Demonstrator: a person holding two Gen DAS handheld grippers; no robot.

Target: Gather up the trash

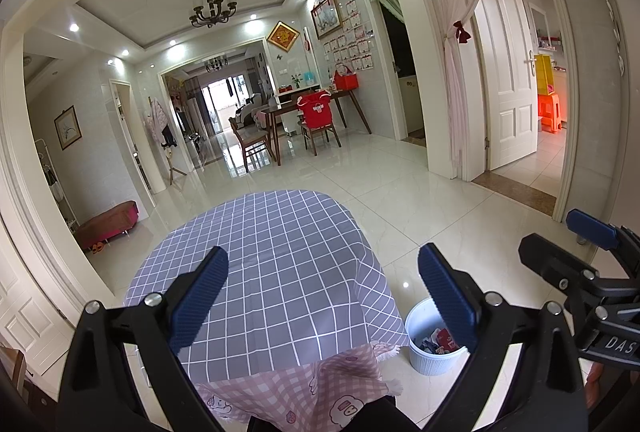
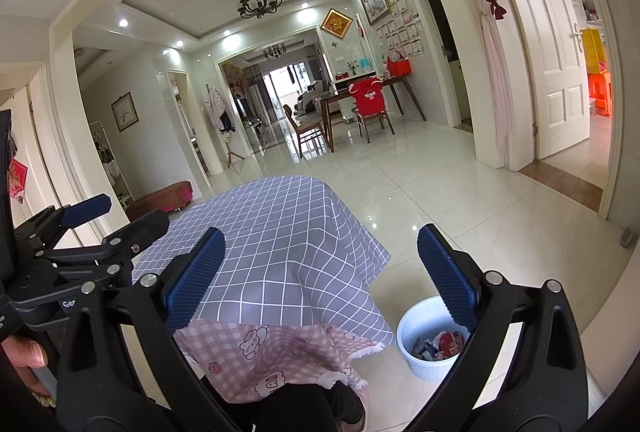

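Left wrist view: a wide tiled floor (image 1: 400, 200) is being shown, running back to a distant dining area. Nearer, a desk (image 1: 272, 252) is being covered by a grey checked cloth, with a pink patterned cloth (image 1: 304, 388) draped over its near edge. No loose trash is being seen on the desk top or on the floor around it.

Just beside the desk, on the floor to its right, a white ribbed bin (image 1: 428, 356) is standing upright, its long axis vertical and its mouth facing up. Crumpled wrappers (image 1: 438, 342) are lying inside it, so collecting is being judged as largely or wholly done; what is hidden behind the desk cannot be told.

The left tool (image 1: 324, 296) is being held spread wide and empty above the desk's near edge. The right tool (image 2: 320, 280) is likewise being held wide apart, gripping nothing, with the bin partly hidden behind one finger.
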